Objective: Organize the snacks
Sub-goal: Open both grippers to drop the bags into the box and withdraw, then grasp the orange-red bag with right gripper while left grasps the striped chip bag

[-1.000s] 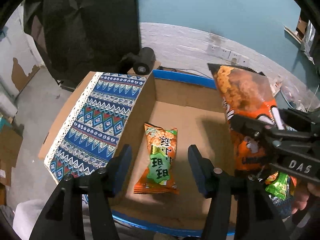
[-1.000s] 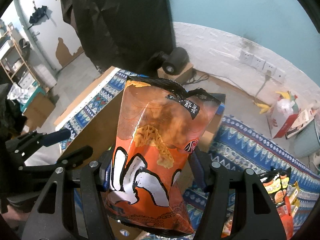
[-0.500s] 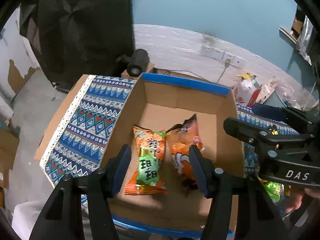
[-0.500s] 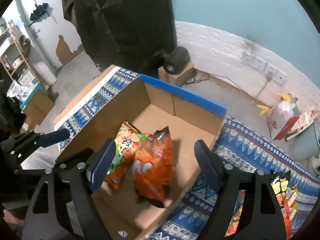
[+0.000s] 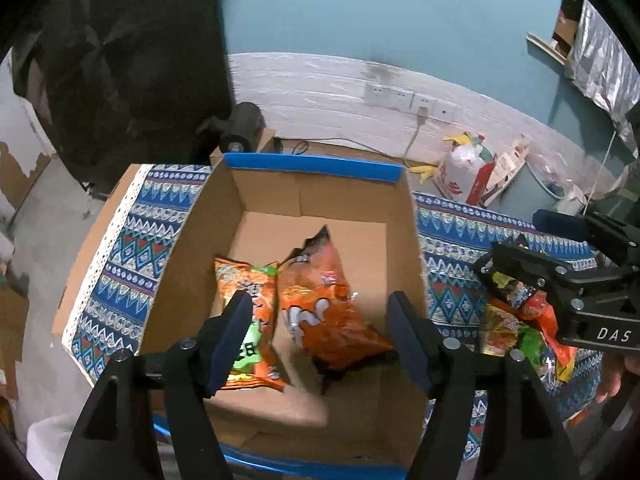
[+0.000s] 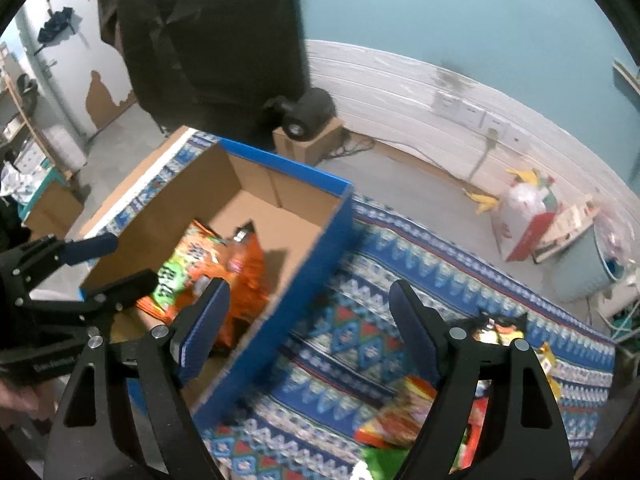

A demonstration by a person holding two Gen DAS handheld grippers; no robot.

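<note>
A cardboard box (image 5: 352, 208) with a blue rim stands on a patterned blue cloth (image 5: 124, 256). Two snack bags lie side by side on its floor: an orange-and-green bag (image 5: 248, 304) and, to its right, a larger orange bag (image 5: 324, 312). My left gripper (image 5: 320, 332) hovers above them, its jaws opening, with nothing between them. My right gripper (image 6: 308, 320) stands open and holds nothing, over the box's blue right wall (image 6: 304, 276) and the cloth (image 6: 360, 320). A pile of loose snack bags (image 6: 408, 420) lies on the cloth to the right of the box.
Behind the table, on the floor, stand a black device on a small carton (image 6: 308, 120), wall sockets with a cable (image 5: 416, 108) and a white-and-red bag (image 5: 464, 176). A black sheet (image 6: 208, 40) hangs at the back left.
The right gripper let go of the large orange bag, which dropped into the box beside the orange-and-green bag. That gripper opened wide and drew to the right. The left gripper's jaws widened.
</note>
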